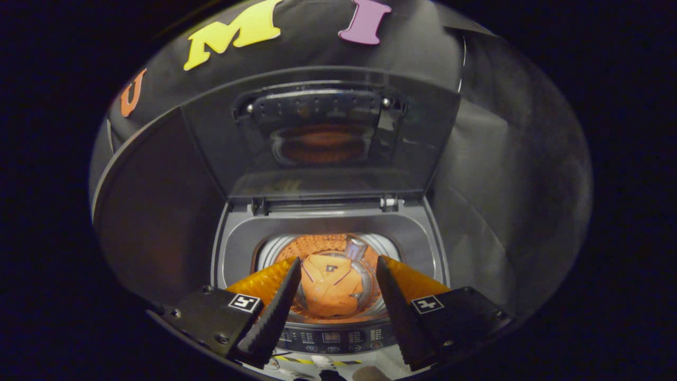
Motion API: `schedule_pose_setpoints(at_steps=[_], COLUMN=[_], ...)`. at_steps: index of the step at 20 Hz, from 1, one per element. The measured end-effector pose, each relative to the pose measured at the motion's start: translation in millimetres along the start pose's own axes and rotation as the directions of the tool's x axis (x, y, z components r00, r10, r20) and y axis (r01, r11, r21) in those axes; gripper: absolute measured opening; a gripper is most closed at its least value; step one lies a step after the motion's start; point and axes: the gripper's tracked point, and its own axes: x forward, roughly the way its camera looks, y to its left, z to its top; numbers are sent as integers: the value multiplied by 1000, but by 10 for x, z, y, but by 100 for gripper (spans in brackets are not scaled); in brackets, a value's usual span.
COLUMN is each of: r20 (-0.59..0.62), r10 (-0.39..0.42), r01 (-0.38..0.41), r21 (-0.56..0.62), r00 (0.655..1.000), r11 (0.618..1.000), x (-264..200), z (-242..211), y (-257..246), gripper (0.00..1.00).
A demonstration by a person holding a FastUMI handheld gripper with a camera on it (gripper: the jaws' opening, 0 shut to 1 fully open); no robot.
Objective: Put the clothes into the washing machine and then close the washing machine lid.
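Clothes lie in the drum, lower centre of frame, beyond the gripper; fingers wide, holding nothing; lid upright above; advise hooking its top edge and lowering it squarely.

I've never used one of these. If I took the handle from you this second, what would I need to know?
Claw: open, holding nothing, poised above the washer's opening.
Clothes: the folded orange shirt lies at the bottom of the perforated metal drum, seen between the fingers.
Lid: the dark grey hinged lid stands upright, fully open, beyond the fingers.
Done: the shirt is in.
Left: reach up to the lid and swing it down shut.
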Motion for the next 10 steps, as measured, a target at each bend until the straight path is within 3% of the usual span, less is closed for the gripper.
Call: schedule_pose_setpoints(at_steps=[10], r20=[197], r10=[26], r01=[-28], r21=[5], r00=[980], r11=[1000], x=[-472], z=[924], y=[61], gripper=[89])
